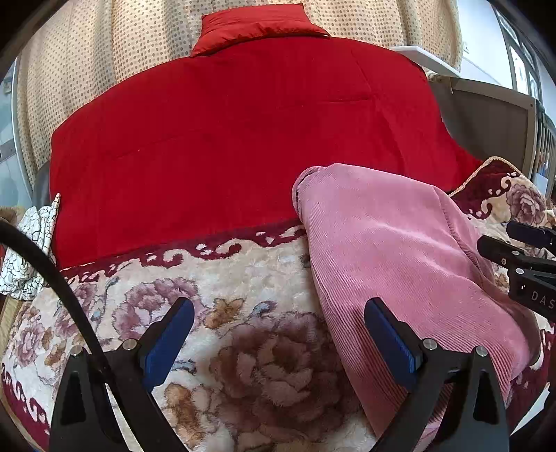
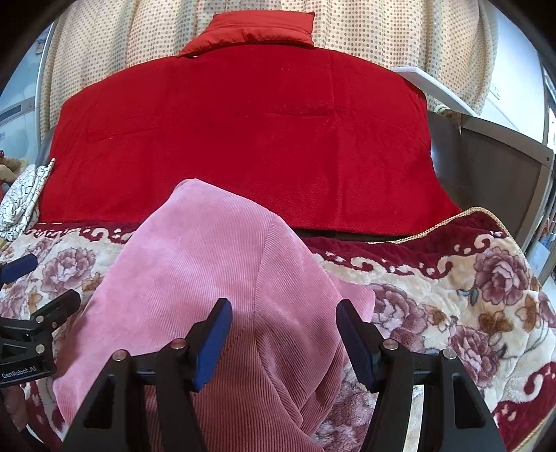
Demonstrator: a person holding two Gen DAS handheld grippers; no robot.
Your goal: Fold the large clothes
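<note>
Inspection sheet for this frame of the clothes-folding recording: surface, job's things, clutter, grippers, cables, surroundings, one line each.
Surface: floral plush blanket with a dark red border, and a red blanket spread behind it.
Job's things: pink corduroy garment lying bunched on the floral blanket, partly folded over itself.
Clutter: white crackle-patterned cloth at the left edge; red pillow at the far end.
Grippers: left gripper open over the floral blanket, one finger above the garment's edge; right gripper open above the garment, gripping nothing.
Cables: one black cable crossing the left wrist view.
Surroundings: dotted beige curtain behind; grey panel at right.
</note>
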